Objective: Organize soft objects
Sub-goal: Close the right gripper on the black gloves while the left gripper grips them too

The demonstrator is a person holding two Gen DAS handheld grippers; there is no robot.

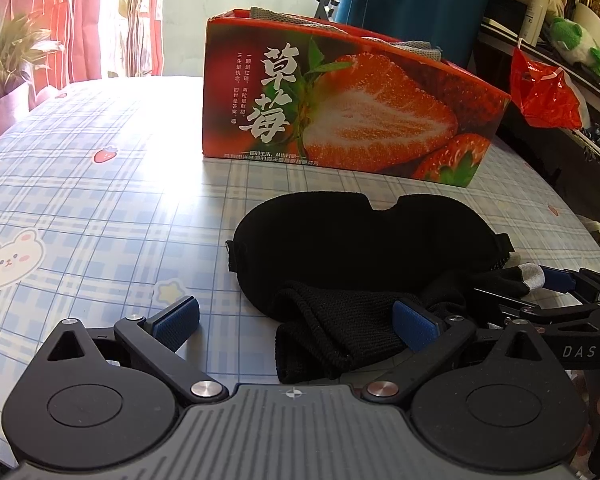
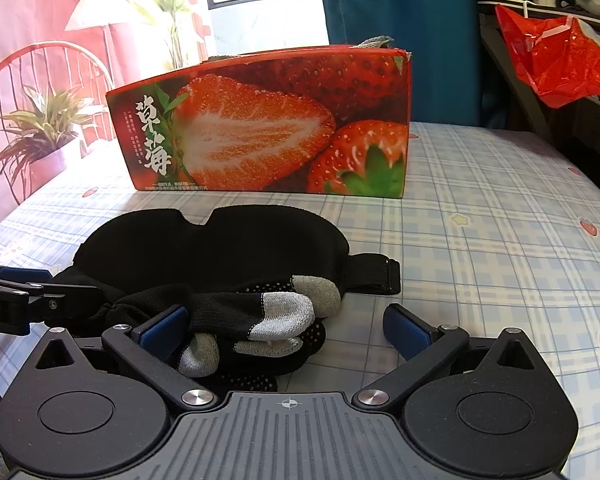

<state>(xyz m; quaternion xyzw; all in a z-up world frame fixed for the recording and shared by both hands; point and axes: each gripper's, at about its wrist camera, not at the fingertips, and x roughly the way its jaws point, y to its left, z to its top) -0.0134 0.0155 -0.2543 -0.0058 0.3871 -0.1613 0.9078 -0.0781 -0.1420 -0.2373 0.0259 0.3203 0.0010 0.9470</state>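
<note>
— Checked blue tablecloth (image 1: 100, 200) with bears and little strawberries covers our table; at its far side stands the strawberry box (image 1: 340, 108), grey fabric (image 1: 284, 18) poking over its rim. A red plastic bag (image 2: 552, 60) hangs off to the right.

— And our soft things?

— We see the black sleep mask (image 1: 364, 240) lying flat on the cloth, in front of the box and apart from it, its strap (image 2: 374, 276) trailing right. A black knit glove (image 2: 260, 320) with grey fingertips is bunched against the mask's near edge.

— How do we hold the grippers?

— Our left gripper (image 1: 300, 320) is spread wide; its right pad touches the glove's ribbed cuff (image 1: 320, 336), its left pad sits over bare cloth. Our right gripper (image 2: 288, 324) is likewise spread, the glove's fingers lying between its pads, just beside the left one. Neither clamps anything.
</note>
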